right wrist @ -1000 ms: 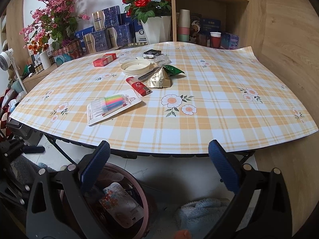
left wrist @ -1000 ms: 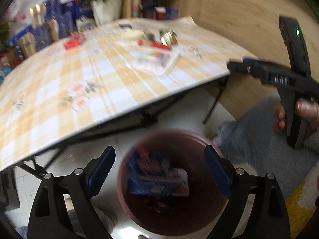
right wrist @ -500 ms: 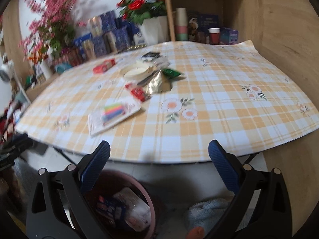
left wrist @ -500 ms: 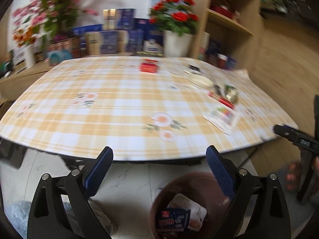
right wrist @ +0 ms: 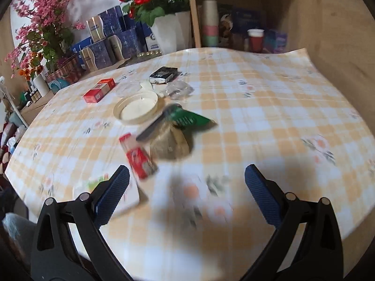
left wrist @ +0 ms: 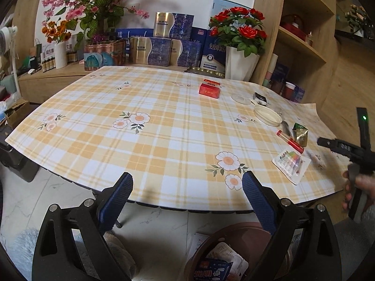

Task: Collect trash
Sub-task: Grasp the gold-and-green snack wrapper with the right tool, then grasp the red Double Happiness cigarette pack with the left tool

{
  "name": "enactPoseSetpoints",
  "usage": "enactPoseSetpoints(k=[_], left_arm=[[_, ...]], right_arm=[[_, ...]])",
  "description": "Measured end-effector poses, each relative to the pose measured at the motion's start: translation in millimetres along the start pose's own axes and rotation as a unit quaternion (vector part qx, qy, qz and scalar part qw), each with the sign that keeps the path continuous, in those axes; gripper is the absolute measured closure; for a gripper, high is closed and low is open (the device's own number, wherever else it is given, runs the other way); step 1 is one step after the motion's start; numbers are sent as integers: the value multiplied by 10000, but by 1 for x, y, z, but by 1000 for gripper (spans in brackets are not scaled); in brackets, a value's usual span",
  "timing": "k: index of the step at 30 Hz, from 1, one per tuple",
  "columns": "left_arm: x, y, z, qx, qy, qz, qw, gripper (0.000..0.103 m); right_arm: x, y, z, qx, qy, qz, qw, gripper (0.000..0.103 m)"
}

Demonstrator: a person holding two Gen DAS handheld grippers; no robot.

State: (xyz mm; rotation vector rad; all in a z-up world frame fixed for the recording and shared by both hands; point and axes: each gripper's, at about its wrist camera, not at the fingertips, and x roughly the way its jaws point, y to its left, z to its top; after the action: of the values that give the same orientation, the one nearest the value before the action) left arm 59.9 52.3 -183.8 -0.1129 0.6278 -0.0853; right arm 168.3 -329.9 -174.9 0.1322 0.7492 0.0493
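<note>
Over the near edge of the checked tablecloth (right wrist: pixel 269 107), your right gripper (right wrist: pixel 186 194) hangs with jaws spread wide and nothing between them. The trash lies just ahead and slightly left of it: a red wrapper (right wrist: pixel 138 157), its long axis running away from you and leaning left, and beside it what seems to be a crumpled gold-and-green packet (right wrist: pixel 174 138), though blur softens it. Your left gripper (left wrist: pixel 186 201) is also released and empty, much farther from this cluster. Only the left view shows the brown bin (left wrist: pixel 234 253) on the floor below, already holding wrappers.
</note>
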Motion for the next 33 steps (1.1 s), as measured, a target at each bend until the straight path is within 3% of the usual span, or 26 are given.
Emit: enactPoseSetpoints(k=[6,9,11,14,16,17,27,33], left_arm=[[5,-3,-2,162,47,59,9998,11],[9,-2,-2,147,88,74,9998,11],[12,-2,-3,130,119,78,9998,11],[15,-3,-4,140,165,72,9997,11],[17,-4,-5,175,182,64,9997,11],[17,-5,-5,195,189,58,9996,11],[20,-7,-1,238,263,-9,9994,11],[29,-9,38,224,294,-177,9992,9]], right_arm=[[37,7,38,-40,144,25,9999,7],[56,6,44,-31,449,-56,9990,18],[67,2,43,85,660,-23,9978,19],[71,1,42,97,698,-29,9975,37],[71,2,41,15,670,-28,9977,65],[71,3,40,-25,635,-57,9980,68],[30,14,27,-345,-526,327,9975,73],[28,18,28,-505,-593,366,9963,73]])
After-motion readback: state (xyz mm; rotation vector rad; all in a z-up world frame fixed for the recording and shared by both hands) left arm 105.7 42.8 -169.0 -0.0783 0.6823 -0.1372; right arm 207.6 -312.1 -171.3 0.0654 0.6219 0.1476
